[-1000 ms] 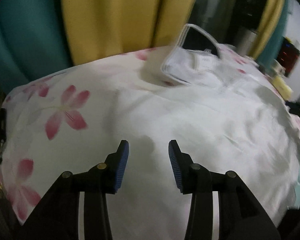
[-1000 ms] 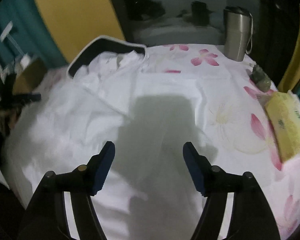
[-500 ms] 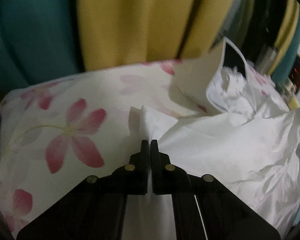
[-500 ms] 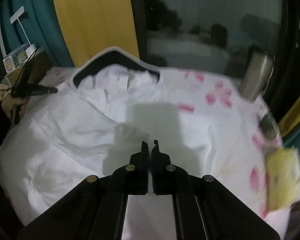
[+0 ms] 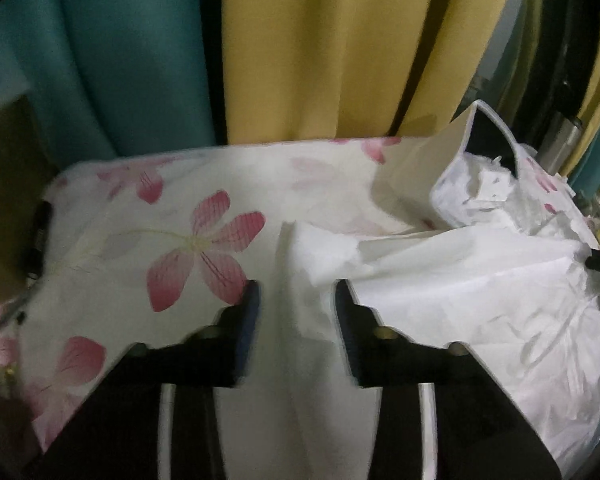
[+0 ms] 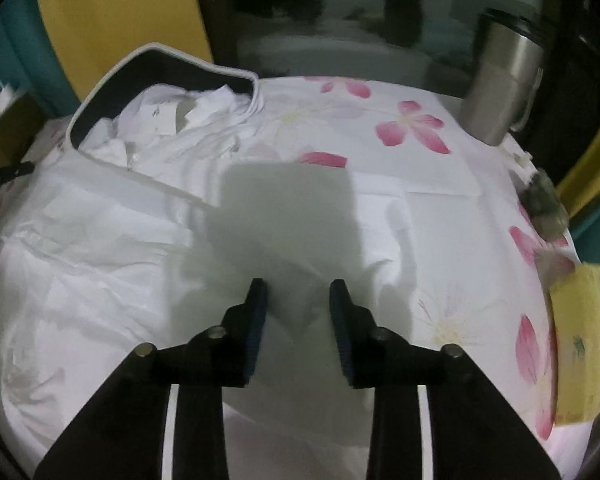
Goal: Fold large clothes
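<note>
White garment (image 5: pixel 480 292) lies spread over a flower-printed cloth (image 5: pixel 140 208), filling the right half of the left wrist frame and the left and centre of the right wrist frame (image 6: pixel 100 240). Its collar end sits in a dark, white-edged bag (image 6: pixel 160 68) at the upper left of the right wrist frame.

Left gripper (image 5: pixel 296 300): jaws have just been opening and stand released, a raised fold of the garment between them with neither pad pressing on it.

Right gripper (image 6: pixel 298 300): jaws have just been opening and stand apart above the garment's shadowed centre (a small peak of fabric lies between them, unpinched).

Steel tumbler (image 6: pixel 504 84) stands at upper right, a yellow packet (image 6: pixel 584 340) at the right edge. Yellow and teal curtains (image 5: pixel 320 48) hang behind.
</note>
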Available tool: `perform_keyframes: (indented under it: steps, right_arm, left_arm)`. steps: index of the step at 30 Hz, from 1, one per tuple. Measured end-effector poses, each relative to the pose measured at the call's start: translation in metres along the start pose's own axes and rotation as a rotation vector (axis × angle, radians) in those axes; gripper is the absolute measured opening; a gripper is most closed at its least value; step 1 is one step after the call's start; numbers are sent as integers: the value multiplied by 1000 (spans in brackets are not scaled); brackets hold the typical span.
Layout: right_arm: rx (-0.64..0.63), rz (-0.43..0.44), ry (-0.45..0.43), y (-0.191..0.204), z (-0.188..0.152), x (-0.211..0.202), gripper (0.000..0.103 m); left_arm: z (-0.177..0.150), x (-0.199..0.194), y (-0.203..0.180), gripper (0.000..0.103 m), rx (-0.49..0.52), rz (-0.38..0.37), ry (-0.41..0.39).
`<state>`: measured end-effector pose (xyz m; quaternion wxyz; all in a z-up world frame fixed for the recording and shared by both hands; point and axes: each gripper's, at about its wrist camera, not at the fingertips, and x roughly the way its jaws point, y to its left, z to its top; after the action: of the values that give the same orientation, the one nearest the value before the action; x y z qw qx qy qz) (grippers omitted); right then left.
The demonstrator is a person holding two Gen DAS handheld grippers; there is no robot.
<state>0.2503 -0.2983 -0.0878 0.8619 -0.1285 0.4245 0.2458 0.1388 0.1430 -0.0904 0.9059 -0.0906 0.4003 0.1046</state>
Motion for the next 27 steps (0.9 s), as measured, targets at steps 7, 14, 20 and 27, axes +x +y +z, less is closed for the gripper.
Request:
perform_keyframes:
  steps: [7, 14, 20, 27]
  right_arm:
    - [8, 97, -161, 2, 5, -34, 33]
    - [-123, 192, -124, 38, 12, -15, 32]
    - [-109, 117, -5, 30, 20, 22, 32]
    - [-110, 122, -44, 14, 55, 2, 35]
  left_arm:
    - [-14, -24, -52, 44, 96, -124, 17]
    - [-42, 5, -92, 44, 199, -172, 139]
    - [-16, 8, -90, 44, 196, -161, 129]
    - [43, 16, -92, 44, 212, -149, 34]
